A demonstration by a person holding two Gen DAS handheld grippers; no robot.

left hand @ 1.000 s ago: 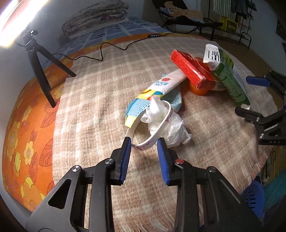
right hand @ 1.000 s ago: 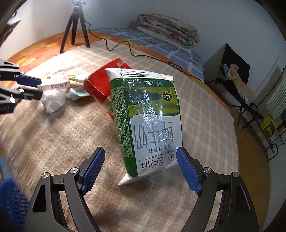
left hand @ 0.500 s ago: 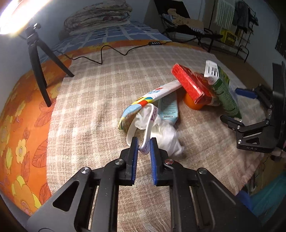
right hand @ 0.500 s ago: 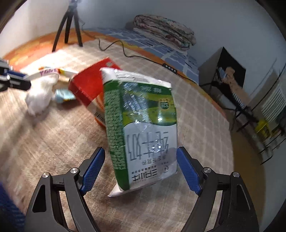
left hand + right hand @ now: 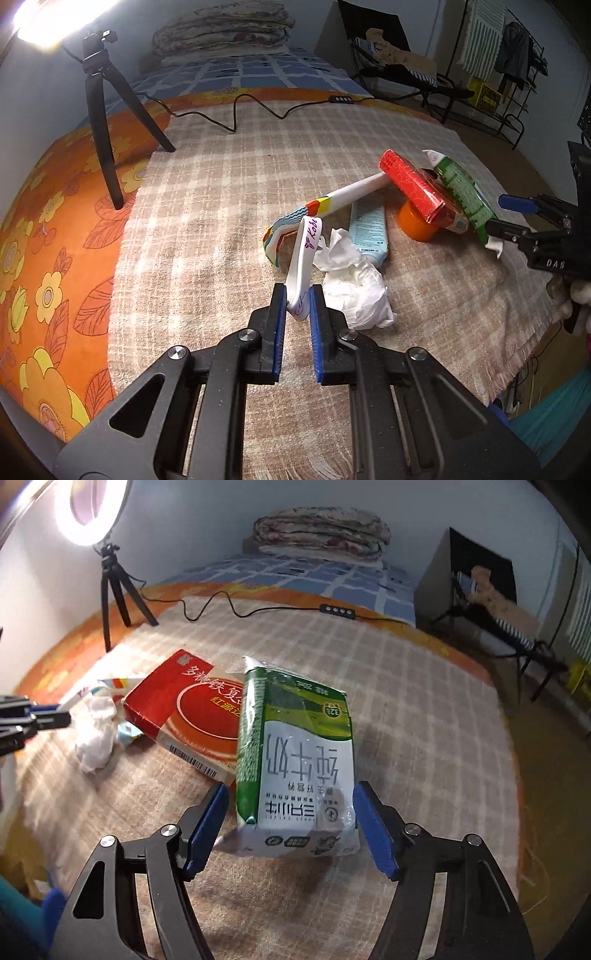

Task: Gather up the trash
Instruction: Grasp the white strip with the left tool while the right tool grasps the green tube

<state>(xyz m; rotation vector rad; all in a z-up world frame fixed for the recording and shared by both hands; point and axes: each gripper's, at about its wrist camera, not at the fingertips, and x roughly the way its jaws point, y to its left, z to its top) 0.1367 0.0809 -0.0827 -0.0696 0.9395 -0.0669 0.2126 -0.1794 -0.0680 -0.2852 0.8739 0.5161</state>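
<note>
1. Your left gripper [image 5: 297, 295] is clamped on a flattened white paper ring [image 5: 304, 258] with purple writing; the blue fingers [image 5: 277, 306] pinch its lower end, and the ring rises up and away from them.
2. Just right of the ring lies a crumpled white tissue [image 5: 354, 284] on the checked blanket [image 5: 221, 221] that covers the bed.
3. Beyond the tissue, a pale blue tube [image 5: 367, 230] lies flat, and a white tube with coloured bands [image 5: 325, 206] slants across with its far end under the red box [image 5: 410, 186].
4. The red box leans on an orange cap [image 5: 415, 223], and the green milk carton [image 5: 463, 197] leans against the box on its right.
5. Your right gripper [image 5: 288, 823] has the near end of the milk carton [image 5: 295, 753] between its fingers [image 5: 373, 827]. They are closing; the right one is against the carton's edge, while a small gap shows beside the left one, so no firm grip shows yet.
6. In the right view, the red box [image 5: 184, 701] sits just behind and left of the carton, with the tissue [image 5: 96, 734] further left by your left gripper [image 5: 55, 714].
7. A black tripod [image 5: 107, 122] stands at the blanket's far left edge on the orange flowered sheet [image 5: 48, 240], carrying a ring light [image 5: 92, 506]; its cable [image 5: 236, 110] runs across the far side.
</note>
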